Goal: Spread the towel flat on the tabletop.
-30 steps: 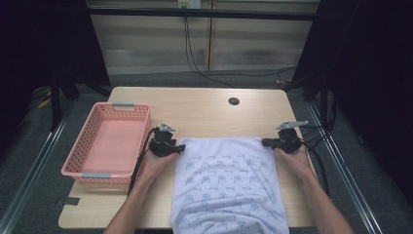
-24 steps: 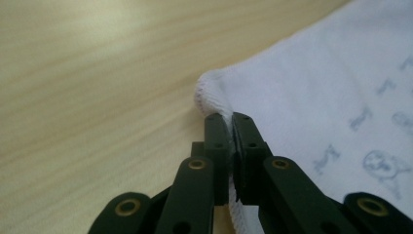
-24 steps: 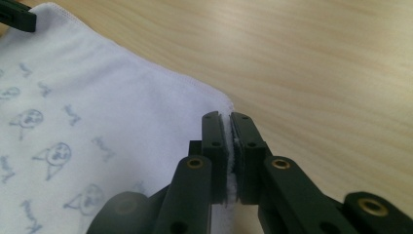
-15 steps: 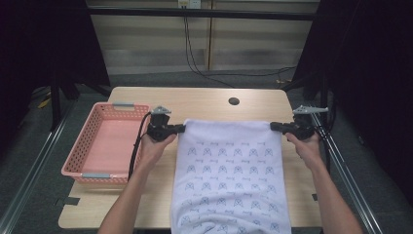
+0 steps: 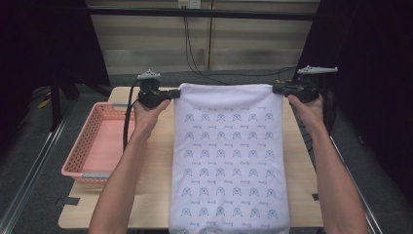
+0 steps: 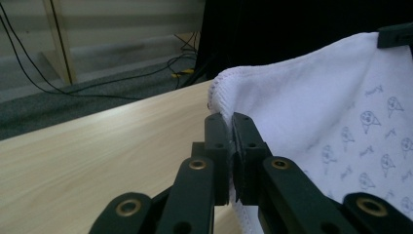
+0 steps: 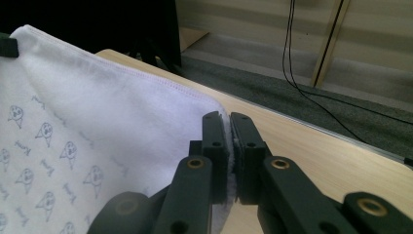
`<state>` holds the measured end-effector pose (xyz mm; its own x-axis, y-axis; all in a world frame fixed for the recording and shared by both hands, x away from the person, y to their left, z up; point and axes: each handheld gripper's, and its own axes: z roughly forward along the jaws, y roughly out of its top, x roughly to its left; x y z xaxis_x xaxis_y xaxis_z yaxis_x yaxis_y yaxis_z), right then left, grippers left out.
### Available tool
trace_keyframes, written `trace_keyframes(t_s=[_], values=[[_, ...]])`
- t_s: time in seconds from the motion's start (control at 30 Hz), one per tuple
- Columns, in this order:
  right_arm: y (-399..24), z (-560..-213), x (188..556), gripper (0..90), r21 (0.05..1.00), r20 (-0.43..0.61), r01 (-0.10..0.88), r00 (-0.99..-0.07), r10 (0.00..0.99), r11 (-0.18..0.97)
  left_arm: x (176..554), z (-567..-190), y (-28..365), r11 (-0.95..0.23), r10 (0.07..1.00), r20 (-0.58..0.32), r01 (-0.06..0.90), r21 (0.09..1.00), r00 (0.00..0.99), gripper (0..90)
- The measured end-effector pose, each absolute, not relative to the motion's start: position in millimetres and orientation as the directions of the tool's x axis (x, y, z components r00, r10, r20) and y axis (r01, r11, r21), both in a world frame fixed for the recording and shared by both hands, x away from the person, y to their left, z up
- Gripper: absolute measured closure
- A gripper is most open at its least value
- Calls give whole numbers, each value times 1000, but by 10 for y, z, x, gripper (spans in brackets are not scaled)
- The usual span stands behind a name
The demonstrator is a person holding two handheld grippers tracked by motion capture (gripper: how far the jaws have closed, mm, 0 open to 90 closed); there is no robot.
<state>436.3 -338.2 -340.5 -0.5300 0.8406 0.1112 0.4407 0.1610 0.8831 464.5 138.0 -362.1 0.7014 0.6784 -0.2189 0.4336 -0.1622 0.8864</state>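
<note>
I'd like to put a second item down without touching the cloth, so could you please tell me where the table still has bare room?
Bare wood shows between the pink basket and the white towel, though the left forearm crosses it, and in a narrower strip along the table edge right of the towel. The basket's inside is empty too. The middle is covered by the towel, stretched between the left gripper and right gripper.
</note>
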Motion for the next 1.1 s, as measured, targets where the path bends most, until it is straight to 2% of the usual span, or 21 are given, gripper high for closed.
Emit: trace_keyframes(t_s=[0.17, 0.33, 0.43, 0.5, 0.63, 0.7, 0.73, 0.77, 0.87, 0.9, 0.93, 1.1], values=[[-3333, -3500, 4293, 861, 877, 120, 449, -547, 829, 170, 4541, -3667, 1393, -197, 658, -204, 427, 882, 725, 867], [-3343, -3585, 4030, 861, 884, 171, 445, -590, 789, 141, 4275, -3696, 1416, -290, 640, -141, 408, 866, 755, 866], [-3343, -3593, 3799, 861, 882, 159, 441, -614, 773, 169, 4059, -3698, 1465, -271, 621, -168, 411, 870, 765, 867], [-3353, -3619, 3594, 861, 881, 158, 437, -632, 758, 180, 3879, -3696, 1480, -306, 618, -127, 386, 870, 776, 866], [-3334, -3682, 3211, 860, 874, 118, 418, -677, 727, 248, 3498, -3725, 1479, -321, 591, -125, 374, 870, 797, 861], [-3338, -3721, 3009, 861, 867, 126, 425, -691, 711, 259, 3396, -3739, 1493, -311, 578, -134, 370, 875, 805, 862], [-3336, -3755, 2882, 861, 860, 120, 431, -693, 711, 274, 3196, -3814, 1525, -302, 560, -168, 388, 871, 812, 862], [-3336, -3755, 2882, 861, 860, 120, 431, -693, 711, 274, 3196, -3814, 1525, -302, 560, -168, 388, 871, 812, 862], [-3359, -3900, 2501, 861, 841, 145, 458, -704, 695, 288, 2889, -4055, 1589, -336, 538, -204, 430, 838, 818, 862], [-3359, -3900, 2501, 861, 841, 145, 458, -704, 695, 288, 2889, -4055, 1589, -336, 538, -204, 430, 838, 818, 861], [-3365, -4037, 2317, 861, 824, 171, 488, -699, 694, 288, 2723, -4201, 1632, -346, 521, -232, 452, 822, 822, 861], [-3330, -4365, 2083, 861, 775, 224, 558, -682, 696, 298, 2483, -4446, 1675, -398, 507, -283, 512, 762, 814, 861]])
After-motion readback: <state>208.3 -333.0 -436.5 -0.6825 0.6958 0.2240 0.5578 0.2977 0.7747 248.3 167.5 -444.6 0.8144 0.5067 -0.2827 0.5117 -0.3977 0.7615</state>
